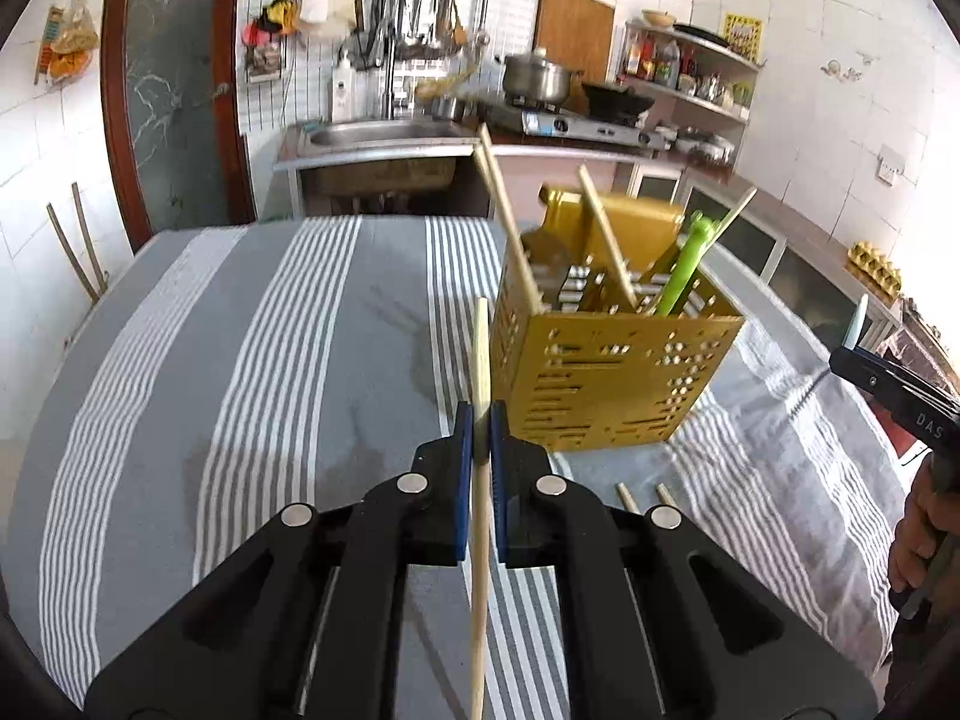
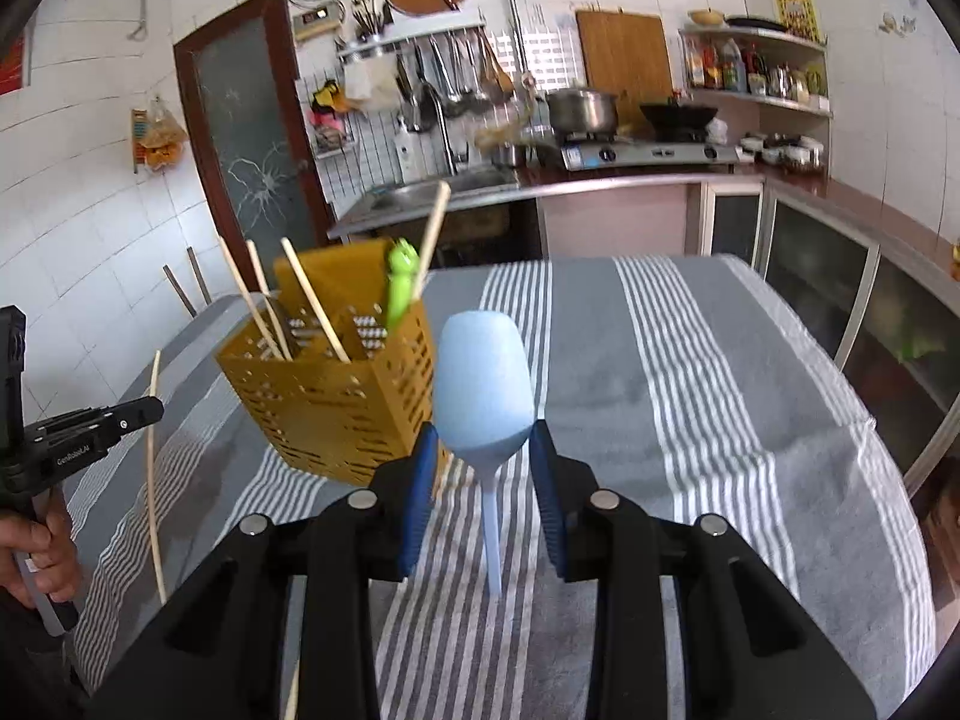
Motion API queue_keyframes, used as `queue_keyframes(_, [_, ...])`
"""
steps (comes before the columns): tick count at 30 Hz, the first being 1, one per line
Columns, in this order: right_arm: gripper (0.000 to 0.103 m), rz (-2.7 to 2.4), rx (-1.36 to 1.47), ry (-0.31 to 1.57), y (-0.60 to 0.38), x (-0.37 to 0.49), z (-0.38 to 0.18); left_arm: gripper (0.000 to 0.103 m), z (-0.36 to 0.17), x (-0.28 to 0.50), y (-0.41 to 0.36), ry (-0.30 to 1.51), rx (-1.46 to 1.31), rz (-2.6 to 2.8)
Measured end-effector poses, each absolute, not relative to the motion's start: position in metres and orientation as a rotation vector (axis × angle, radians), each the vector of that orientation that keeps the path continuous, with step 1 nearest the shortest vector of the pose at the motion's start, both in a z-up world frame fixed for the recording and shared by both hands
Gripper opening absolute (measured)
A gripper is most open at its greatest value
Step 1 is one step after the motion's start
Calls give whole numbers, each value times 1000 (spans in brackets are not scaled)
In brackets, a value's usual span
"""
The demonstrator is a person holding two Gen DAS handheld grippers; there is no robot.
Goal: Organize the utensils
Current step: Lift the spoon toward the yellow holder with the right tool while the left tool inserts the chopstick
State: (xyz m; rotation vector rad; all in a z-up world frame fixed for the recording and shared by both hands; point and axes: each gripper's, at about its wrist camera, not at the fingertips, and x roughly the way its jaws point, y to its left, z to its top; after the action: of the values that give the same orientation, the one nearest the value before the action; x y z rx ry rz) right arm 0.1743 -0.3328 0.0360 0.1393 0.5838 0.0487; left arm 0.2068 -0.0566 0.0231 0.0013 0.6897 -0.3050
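Tabletop (image 1: 288, 360) w/ grey-white striped cloth fills both views; in the left wrist view its far edge runs approx 10 to 1 o'clock, w/ wide bare cloth from 8 to 11 o'clock. In the right wrist view, open cloth spreads from 12 to 4 o'clock, w/ the cloth edge dropping off at 3 to 4.

Gold perforated utensil holder (image 1: 606, 378) stands on the cloth at approx 2 o'clock of the left claw; in the right wrist view it sits at 10 o'clock. It holds several upright wooden chopsticks (image 1: 510, 222) and a green utensil (image 1: 681, 276).

Left claw (image 1: 480, 420) is clamped on a single chopstick (image 1: 480, 510), held near upright just beside the holder's near corner. Right claw (image 2: 483, 450) has its pads either side of a pale blue spoon (image 2: 483, 390), bowl up; can't tell if they press it.

Only the left wrist view shows two chopstick ends (image 1: 645, 495) lying on the cloth at 4 o'clock of the claw. Only the right wrist view shows the spoon's full bowl.
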Motion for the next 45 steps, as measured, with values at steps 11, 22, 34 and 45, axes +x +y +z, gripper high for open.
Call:
queue_keyframes(11, [32,61,109,484,-328,159,73,4,66,190,-54,560,3,-329])
queue_keyframes(22, [32,80,96,448,-321,148,89,4,91,180,-59,496,-3,-346])
queue_keyframes(34, [32,106,86,418,-314,152,108,4,107,186,-66,468,5,-368])
queue_keyframes(45, [32,146,50,368,-298,173,139,4,151,207,-85,386,24,-391])
